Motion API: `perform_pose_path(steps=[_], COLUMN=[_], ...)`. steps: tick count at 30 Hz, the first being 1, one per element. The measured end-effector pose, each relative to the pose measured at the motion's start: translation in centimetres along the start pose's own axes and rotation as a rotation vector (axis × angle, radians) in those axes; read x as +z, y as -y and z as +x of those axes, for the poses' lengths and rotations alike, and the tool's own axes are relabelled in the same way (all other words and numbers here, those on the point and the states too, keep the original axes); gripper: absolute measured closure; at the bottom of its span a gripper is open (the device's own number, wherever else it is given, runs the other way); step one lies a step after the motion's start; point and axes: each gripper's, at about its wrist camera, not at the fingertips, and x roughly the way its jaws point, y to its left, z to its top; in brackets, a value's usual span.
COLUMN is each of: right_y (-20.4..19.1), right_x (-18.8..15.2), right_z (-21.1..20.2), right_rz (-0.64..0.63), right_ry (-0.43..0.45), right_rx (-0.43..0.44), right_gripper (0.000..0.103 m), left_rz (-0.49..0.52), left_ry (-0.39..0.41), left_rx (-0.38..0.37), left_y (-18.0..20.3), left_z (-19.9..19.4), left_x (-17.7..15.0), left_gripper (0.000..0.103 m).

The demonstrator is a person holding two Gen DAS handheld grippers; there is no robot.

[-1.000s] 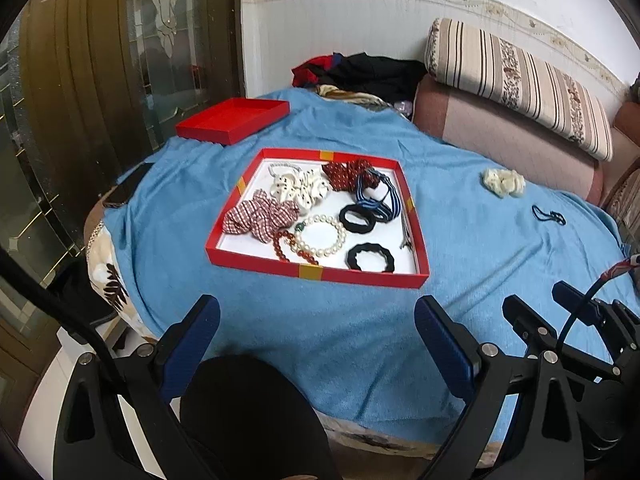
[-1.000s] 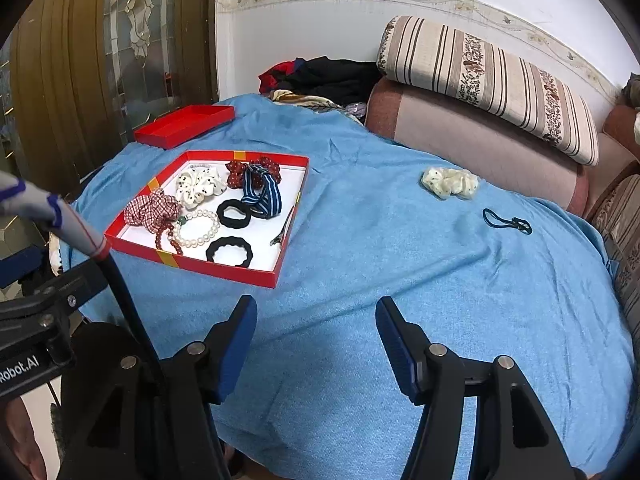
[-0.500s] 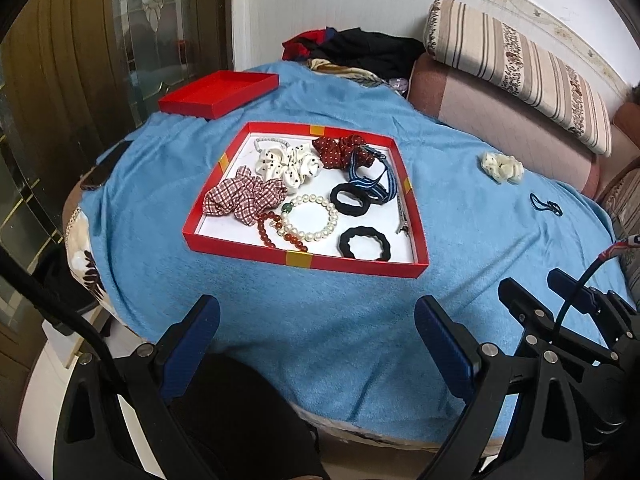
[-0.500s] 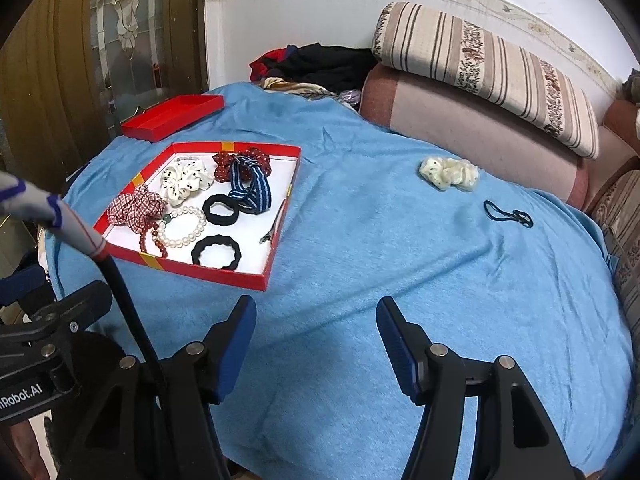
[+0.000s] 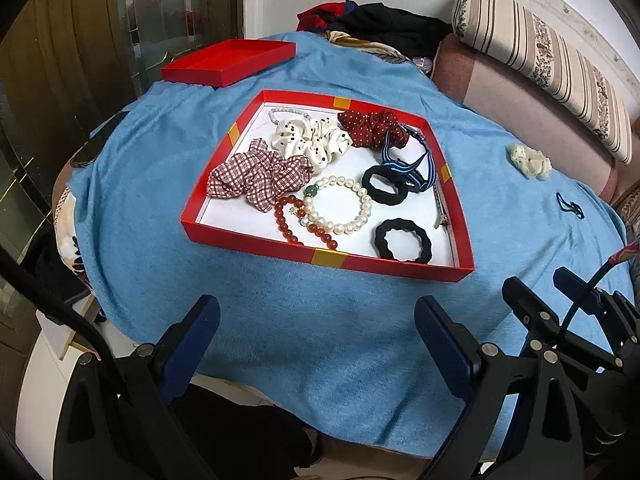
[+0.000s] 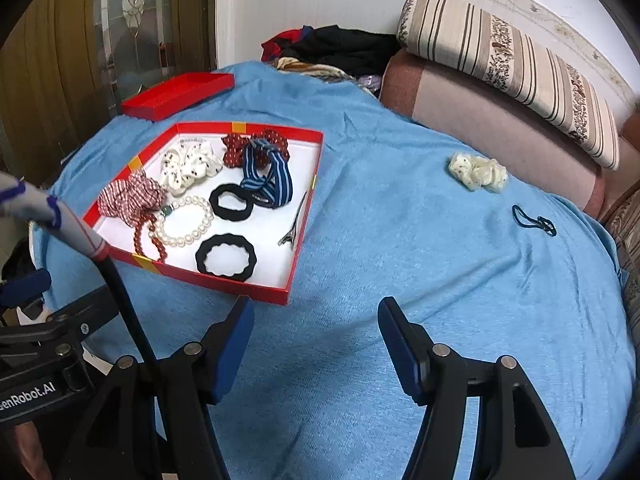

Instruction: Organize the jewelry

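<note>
A red box tray (image 5: 256, 240) (image 6: 248, 290) lies on the blue cloth, holding several scrunchies, black hair ties, a pearl bracelet (image 5: 340, 204) (image 6: 188, 220), red beads and a metal clip (image 6: 294, 224). Outside the tray, a cream dotted scrunchie (image 5: 530, 162) (image 6: 478, 171) and a thin dark hair tie (image 5: 570, 207) (image 6: 534, 220) lie on the cloth at the right. My left gripper (image 5: 318, 320) hovers open before the tray's near edge, holding nothing. My right gripper (image 6: 316, 322) is open and holds nothing, just right of the tray's near corner.
The red box lid (image 5: 228, 62) (image 6: 176, 94) lies behind the tray at the far left. A pile of clothes (image 6: 336, 54) and a striped cushion (image 6: 512, 68) on a sofa line the back. The cloth drops off the table edge at the left and front.
Both grippers have moved forward and lower toward the table, so the tray looks larger and nearer. Both stay open with nothing in them, and nothing on the cloth has moved.
</note>
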Motion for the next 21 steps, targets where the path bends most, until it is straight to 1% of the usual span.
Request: perform_pose_path(steps=[8,17,21], right_y=[0.0,-0.1,0.2], right_x=[0.3,0.3,0.3], right_z=[0.9,1.2,1.1], right_rz=[0.005,-0.001,0.008], right_ry=[-0.007,-0.015,-0.010], right_rx=[-0.009,0.000,0.002], right_gripper=[0.034,0.034,0.031], left_rz=[0.015,0.020,0.016], left_ry=[0.000,0.013,0.015], left_rx=[0.007,0.032,0.046], left_y=[0.0,0.0,0.1], left_z=[0.8,0.8,0.7], left_x=[0.4,0.7,0.8], left_gripper=[0.006,0.006,0.006])
